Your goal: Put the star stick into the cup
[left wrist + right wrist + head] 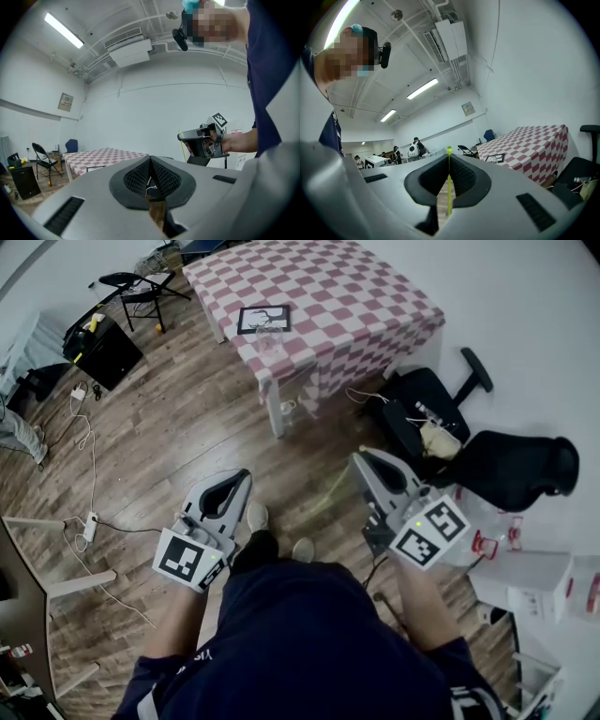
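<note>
So the right gripper (449, 161) is clamped on the star stick (449, 187). It's a thin yellow-green rod pinched between the pads, poking out past the tips with a little blob at the end. It runs in line with the jaws, which I'd guess is so it can go into a cup end-first.

The left gripper (150, 161) has its jaws pressed together with nothing between them. It's just held out low at the lower left of the head view, probably spare for now.

The cup (269, 337) looks like a clear glass. It sits near the front edge of the checkered table (356, 287), just below a black-framed card (263, 319), way up at the top centre of the head view. That's well apart from both grippers, so the stick isn't anywhere near it yet. My read: the carry over to the table hasn't really happened, and aiming that skinny stick at the rim is the fiddly bit.
</note>
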Available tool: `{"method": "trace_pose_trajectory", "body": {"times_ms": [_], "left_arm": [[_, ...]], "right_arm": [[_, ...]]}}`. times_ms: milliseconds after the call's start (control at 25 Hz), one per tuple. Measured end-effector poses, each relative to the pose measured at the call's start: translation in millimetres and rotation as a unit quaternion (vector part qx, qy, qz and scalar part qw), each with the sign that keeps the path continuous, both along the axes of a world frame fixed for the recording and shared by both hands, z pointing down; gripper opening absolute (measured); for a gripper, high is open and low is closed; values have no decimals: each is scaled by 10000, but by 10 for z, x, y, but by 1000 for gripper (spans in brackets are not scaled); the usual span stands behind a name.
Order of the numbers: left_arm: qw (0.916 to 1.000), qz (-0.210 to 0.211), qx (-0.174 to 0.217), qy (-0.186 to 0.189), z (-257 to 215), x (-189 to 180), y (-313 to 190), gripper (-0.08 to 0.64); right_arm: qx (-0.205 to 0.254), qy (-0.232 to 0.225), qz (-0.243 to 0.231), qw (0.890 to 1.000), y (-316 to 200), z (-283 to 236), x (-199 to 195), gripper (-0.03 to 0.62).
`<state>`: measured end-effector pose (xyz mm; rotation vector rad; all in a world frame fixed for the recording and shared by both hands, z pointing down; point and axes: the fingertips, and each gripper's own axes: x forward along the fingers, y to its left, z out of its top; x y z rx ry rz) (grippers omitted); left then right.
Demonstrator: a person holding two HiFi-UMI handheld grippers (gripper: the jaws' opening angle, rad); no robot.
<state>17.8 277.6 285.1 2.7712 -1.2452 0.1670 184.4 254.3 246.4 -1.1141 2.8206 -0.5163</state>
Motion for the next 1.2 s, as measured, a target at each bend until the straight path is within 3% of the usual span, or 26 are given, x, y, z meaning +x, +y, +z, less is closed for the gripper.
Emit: {"method": "trace_pose_trajectory", "body": {"times_ms": [360,920,1200], "left_arm": [[9997,91,-208,132,311,-157,-597,31],[9975,307,-617,150,607,-1063,-2515,31],[9953,585,-752,170,702,-1357,-3178,31]], "right_arm": [[-214,201,60,9996,-620,251,-176,20],[-622,409,391,9965,-2535,533,-1011,20],[-672,526,769,9934,-3261,555,-1224,20]]}}
